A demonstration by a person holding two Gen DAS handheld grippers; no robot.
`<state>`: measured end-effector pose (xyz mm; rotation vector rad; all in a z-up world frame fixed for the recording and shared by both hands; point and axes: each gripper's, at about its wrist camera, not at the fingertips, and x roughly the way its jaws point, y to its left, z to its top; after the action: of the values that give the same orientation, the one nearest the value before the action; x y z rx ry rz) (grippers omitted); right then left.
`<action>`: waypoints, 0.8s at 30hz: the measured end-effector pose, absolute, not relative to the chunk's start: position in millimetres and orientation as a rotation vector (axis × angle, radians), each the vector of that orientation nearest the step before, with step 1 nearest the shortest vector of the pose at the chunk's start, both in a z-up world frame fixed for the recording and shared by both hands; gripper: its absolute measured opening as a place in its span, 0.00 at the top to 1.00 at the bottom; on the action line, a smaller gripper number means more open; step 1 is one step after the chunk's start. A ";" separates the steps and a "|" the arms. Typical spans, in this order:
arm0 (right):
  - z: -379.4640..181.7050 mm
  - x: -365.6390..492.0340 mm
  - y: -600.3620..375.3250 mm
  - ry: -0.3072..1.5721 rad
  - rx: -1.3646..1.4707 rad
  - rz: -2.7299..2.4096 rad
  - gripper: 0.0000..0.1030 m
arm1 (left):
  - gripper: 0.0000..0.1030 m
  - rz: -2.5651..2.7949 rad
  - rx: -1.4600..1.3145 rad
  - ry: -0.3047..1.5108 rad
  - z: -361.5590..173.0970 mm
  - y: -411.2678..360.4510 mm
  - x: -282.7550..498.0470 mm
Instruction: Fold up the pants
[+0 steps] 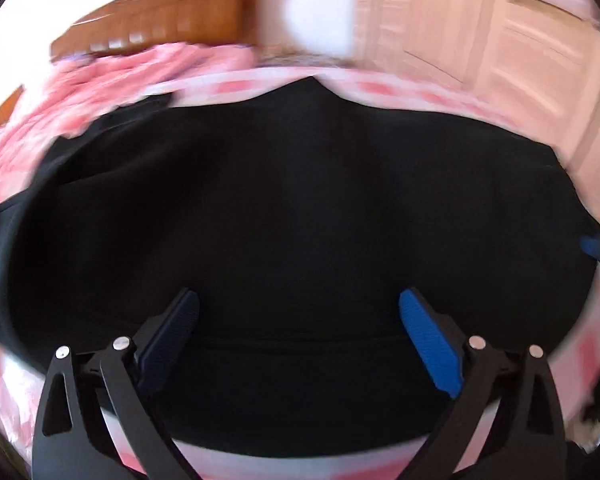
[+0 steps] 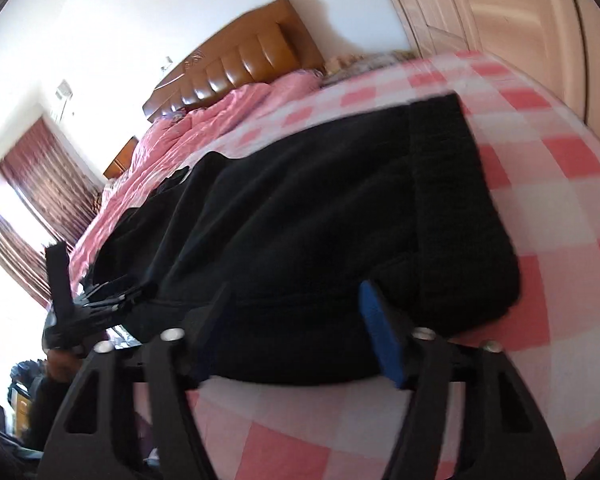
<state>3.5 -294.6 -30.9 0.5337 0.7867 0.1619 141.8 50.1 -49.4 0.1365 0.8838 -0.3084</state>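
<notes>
Black pants [image 1: 300, 200] lie folded in a broad bundle on a pink-and-white checked sheet [image 1: 400, 90]. My left gripper [image 1: 299, 298] hovers over their near edge, jaws spread wide, with only the cloth below and nothing pinched. In the right wrist view the pants [image 2: 320, 200] stretch away from me, thicker at the right end. My right gripper [image 2: 295, 290] stands partly open at their near edge, and its blue pad [image 2: 380, 332] does not press the cloth. The left gripper [image 2: 100, 294] shows at the pants' left end. A blue fingertip [image 1: 594, 245] of the right gripper shows at the right edge.
A rumpled pink quilt [image 2: 220, 120] covers the far half of the bed below a brown padded headboard [image 2: 240, 64]. Pale wardrobe doors [image 1: 500, 40] stand on the right. Dark red curtains [image 2: 48, 176] hang by a bright window on the left. Checked sheet [image 2: 540, 240] lies bare beside the pants.
</notes>
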 end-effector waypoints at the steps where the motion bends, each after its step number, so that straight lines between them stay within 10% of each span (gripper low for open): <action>1: -23.6 -4.0 -300.9 0.783 0.574 0.159 0.47 | 0.03 -0.295 0.127 0.897 -45.4 52.7 143.4; 5: 6.2 -32.3 -321.8 0.691 0.530 0.052 0.12 | 0.04 -0.240 0.118 0.847 -14.9 63.3 140.3; 24: -48.1 -3.3 -336.7 0.795 0.887 0.105 0.09 | 0.01 -0.150 0.107 0.854 -50.3 94.1 141.5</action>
<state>-3.3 -336.7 -48.1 0.8869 0.7947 0.1051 141.5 94.1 -50.3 0.1074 0.8540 -0.1497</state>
